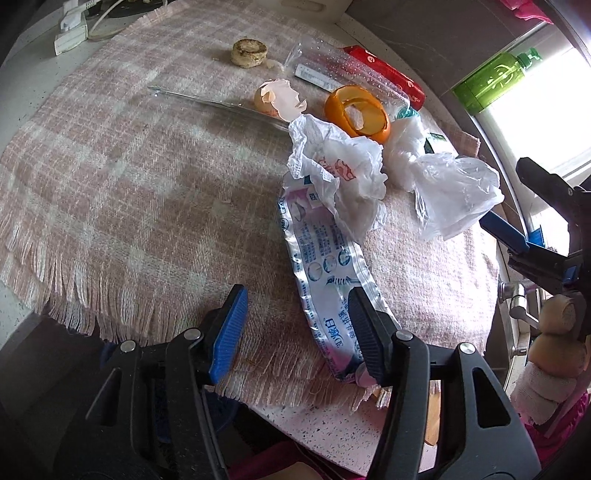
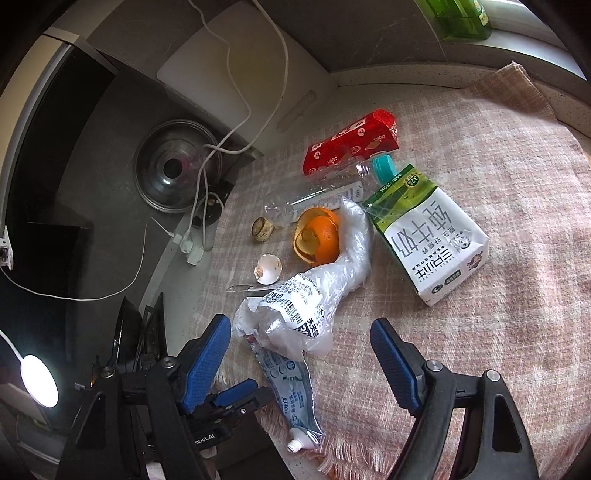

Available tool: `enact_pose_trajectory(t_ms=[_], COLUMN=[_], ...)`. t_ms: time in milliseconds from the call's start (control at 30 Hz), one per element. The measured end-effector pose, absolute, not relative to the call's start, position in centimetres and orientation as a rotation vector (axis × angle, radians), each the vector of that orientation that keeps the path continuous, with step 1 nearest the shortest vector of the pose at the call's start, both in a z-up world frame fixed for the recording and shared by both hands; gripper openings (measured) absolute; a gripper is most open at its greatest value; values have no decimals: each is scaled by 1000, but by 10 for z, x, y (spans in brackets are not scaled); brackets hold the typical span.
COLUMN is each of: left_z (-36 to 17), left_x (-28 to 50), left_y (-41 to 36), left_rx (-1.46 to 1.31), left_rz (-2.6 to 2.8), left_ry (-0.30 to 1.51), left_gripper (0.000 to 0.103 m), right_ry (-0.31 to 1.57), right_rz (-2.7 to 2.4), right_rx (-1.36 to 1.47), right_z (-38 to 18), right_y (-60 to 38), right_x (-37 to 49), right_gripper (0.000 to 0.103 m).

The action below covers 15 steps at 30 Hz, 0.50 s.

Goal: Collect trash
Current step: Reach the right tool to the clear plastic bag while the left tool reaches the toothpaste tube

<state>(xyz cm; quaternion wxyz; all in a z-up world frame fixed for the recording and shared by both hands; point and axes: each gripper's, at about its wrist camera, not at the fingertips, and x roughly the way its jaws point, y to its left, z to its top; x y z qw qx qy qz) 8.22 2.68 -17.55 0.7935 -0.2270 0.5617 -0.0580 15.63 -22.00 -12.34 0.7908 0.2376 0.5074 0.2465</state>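
Observation:
Trash lies on a pink checked cloth (image 1: 129, 177). A flattened toothpaste tube (image 1: 325, 273) lies at the cloth's near edge; it also shows in the right wrist view (image 2: 288, 391). My left gripper (image 1: 295, 332) is open, its right finger beside the tube's lower end. My right gripper (image 2: 299, 362) is open above the tube and a crumpled plastic bag (image 2: 314, 295). An orange peel (image 2: 319, 238), eggshell (image 2: 267, 269), clear plastic bottle (image 2: 317, 192), red carton (image 2: 351, 146) and milk carton (image 2: 428, 236) lie behind. The right gripper shows at the left view's right edge (image 1: 517, 236).
A crumpled white wrapper (image 1: 340, 173) lies on the tube. A brown ring-shaped scrap (image 1: 249, 53) sits at the far side. A pot lid (image 2: 177, 170), white cables (image 2: 236, 110) and a power strip (image 1: 70, 33) lie beyond the cloth. A green bottle (image 1: 491, 79) stands by the window.

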Motion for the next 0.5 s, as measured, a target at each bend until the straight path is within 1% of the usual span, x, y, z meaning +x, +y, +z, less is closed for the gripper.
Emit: enact_pose_trajectory(t_ms=[267, 367, 400, 433, 467, 500], left_z=[-184, -185, -185, -185, -185, -185], left_x=[94, 98, 100, 100, 101, 101], left_y=[27, 28, 28, 28, 28, 28], left_rx=[-504, -512, -515, -518, -519, -523], left_rz=[-141, -152, -156, -156, -155, -156], left_ry=[1215, 1208, 1208, 1209, 1209, 1210], left_gripper=[56, 55, 54, 51, 43, 35], right_ry=[1191, 1215, 1221, 1227, 1233, 1240], right_rz=[507, 495, 493, 491, 489, 488], right_rx=[561, 572, 579, 583, 585, 588], right_z=[-155, -162, -164, -166, -167, -169], right_y=[-202, -203, -204, -203, -204, -205], right_x=[191, 195, 196, 198, 198, 199], right_gripper=[81, 75, 74, 70, 66, 64])
